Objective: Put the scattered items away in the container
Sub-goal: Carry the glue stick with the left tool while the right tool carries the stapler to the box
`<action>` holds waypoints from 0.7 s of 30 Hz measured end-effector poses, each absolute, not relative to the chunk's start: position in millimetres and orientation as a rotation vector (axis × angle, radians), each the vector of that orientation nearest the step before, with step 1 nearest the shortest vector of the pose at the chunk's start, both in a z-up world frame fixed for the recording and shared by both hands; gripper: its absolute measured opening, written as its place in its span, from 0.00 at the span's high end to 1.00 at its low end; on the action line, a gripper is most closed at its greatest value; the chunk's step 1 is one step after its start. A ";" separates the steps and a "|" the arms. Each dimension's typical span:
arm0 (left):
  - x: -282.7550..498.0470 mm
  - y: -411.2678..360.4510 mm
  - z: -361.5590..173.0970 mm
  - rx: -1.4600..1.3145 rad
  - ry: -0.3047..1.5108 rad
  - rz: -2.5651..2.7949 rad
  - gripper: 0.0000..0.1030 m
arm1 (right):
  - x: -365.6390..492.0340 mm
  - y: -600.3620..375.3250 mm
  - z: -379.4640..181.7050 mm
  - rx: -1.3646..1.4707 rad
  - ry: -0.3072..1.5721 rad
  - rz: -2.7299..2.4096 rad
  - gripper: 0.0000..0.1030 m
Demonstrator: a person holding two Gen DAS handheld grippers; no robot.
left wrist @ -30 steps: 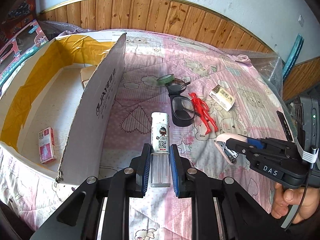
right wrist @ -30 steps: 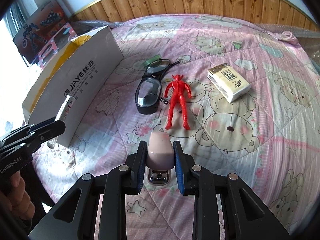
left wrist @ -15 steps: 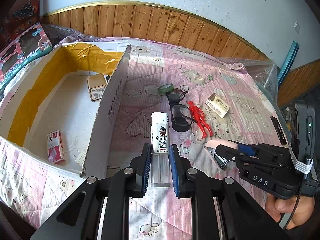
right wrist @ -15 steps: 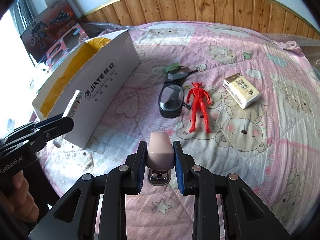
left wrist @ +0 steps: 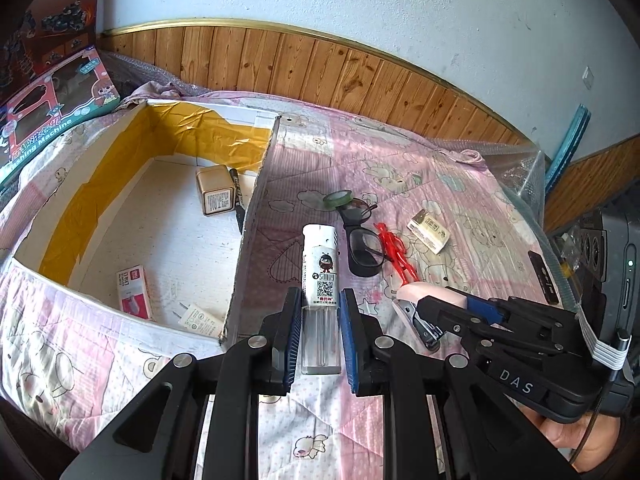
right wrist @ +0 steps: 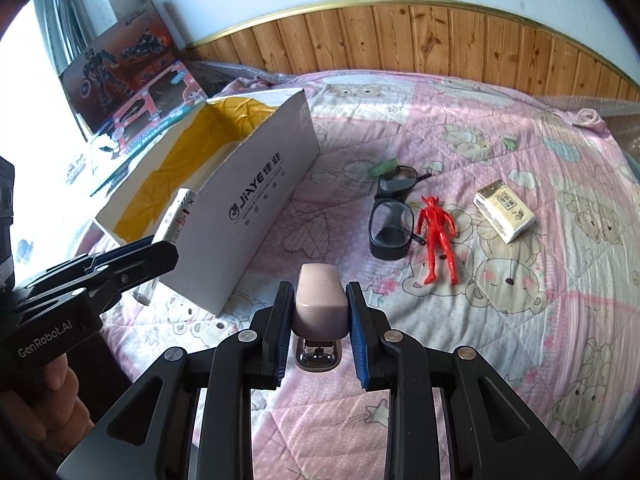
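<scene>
Both loads lifted higher above the bed [right wrist: 520,320] than a second ago, and the view now looking down into the box [left wrist: 256,184], where before mostly its side wall showed; so the carrying step well under way, the release not yet done.

Left gripper [left wrist: 319,342] clamped on the white bottle [left wrist: 320,280], held by its clear lower part, label upward; seen from the right wrist, poised just beside the near corner of the box, outside the wall, not over the opening yet. Right gripper [right wrist: 319,334] clamped on the pink stapler [right wrist: 319,300], metal mouth down, over the quilt and well apart from the box.

Already inside the box: a tan carton [left wrist: 216,196], a dark pen [left wrist: 237,196], a small pink packet [left wrist: 134,294] and a white plug [left wrist: 200,318].

Still lying on the quilt: glasses [right wrist: 390,216], red toy figure [right wrist: 438,236], tissue pack [right wrist: 504,210], green tape roll [left wrist: 338,199].

Next, probably: swing left past the wall, then open over the bare floor; some risk of catching the cardboard edge on the way.
</scene>
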State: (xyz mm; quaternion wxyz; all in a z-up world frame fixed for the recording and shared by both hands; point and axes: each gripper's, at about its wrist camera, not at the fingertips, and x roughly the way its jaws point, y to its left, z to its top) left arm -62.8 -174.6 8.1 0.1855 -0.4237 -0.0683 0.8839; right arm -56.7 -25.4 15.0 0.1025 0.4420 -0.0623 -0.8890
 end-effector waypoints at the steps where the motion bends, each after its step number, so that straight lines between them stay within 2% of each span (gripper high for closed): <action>1: -62.4 -176.9 9.3 -1.191 -0.196 2.492 0.81 | -56.1 -28.0 18.3 1.297 -0.182 -2.625 0.73; 21: -58.4 -232.0 34.9 -1.120 -0.252 2.544 0.81 | -52.1 -108.5 74.9 1.158 -0.074 -2.589 0.73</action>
